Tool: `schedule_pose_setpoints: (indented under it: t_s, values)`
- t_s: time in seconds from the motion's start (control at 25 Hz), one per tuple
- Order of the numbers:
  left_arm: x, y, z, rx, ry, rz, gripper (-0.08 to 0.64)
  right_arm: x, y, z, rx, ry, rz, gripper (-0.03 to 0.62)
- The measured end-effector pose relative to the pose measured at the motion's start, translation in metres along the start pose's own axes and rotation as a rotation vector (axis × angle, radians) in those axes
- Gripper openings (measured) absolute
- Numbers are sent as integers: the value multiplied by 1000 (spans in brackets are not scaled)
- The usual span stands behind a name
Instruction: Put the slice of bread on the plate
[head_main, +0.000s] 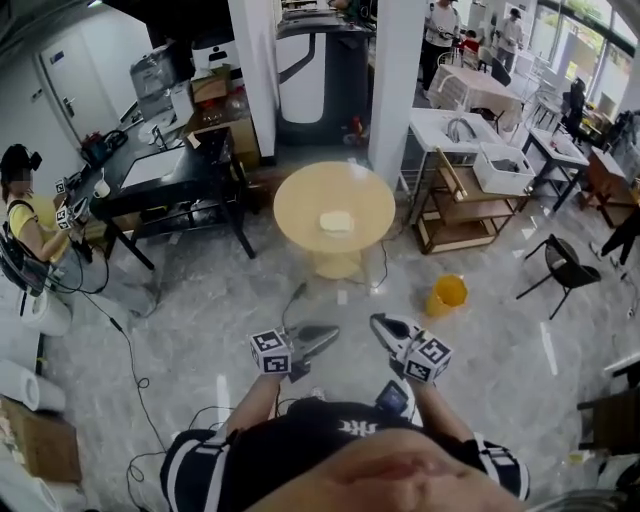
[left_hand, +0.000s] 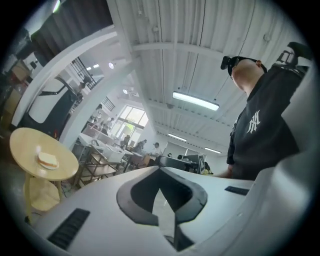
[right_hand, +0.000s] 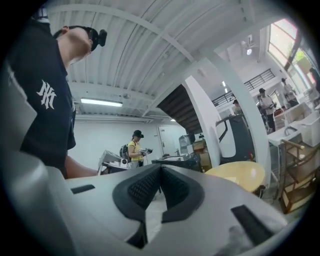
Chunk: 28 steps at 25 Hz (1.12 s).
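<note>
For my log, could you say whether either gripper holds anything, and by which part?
Nothing is held: the left gripper and right gripper are both shut, empty.

Open floor (head_main: 250, 290) before round table (head_main: 300, 200)

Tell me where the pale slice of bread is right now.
In the head view, the pale slice of bread sits near the middle of the round light-wood table, upper centre, before the white pillar.

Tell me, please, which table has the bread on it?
The round wooden table; the bread lies at its middle, unlike the black desk.
</note>
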<state>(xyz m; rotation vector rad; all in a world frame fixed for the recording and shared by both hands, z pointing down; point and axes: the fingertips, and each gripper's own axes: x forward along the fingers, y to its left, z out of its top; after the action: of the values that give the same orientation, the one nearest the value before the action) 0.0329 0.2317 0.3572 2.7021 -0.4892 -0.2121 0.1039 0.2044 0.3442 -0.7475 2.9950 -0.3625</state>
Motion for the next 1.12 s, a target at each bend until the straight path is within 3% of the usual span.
schedule_pose_setpoints:
  t_s: [0.08, 0.24, 0.32, 0.44, 0.6, 0.68, 0.92, 1.12]
  values:
    - [22, -25, -14, 2, 23, -14, 12, -27, 10, -20, 41, 24, 26, 2]
    - [35, -73, -26, -34, -36, 5, 12, -67, 27, -72, 114, 101, 68, 2]
    - [28, -83, -48, -41, 15, 32, 12, -72, 33, -84, 116, 110, 99, 0]
    - [12, -94, -70, -56, 90, 73, 12, -69, 42, -78, 102, 67, 145, 0]
    - [3, -98, -64, -81, 85, 111, 12, -65, 47, -55, 224, -75, 167, 0]
    - [10, -101, -59, -70, 88, 101, 12, -66, 48, -54, 241, -105, 162, 0]
    - [22, -93, -49, -19, 106, 52, 12, -60, 60, -56, 187, -57, 193, -2]
    - [27, -94, -41, -40, 1, 35, 12, -72, 67, -38, 120, -64, 220, -2]
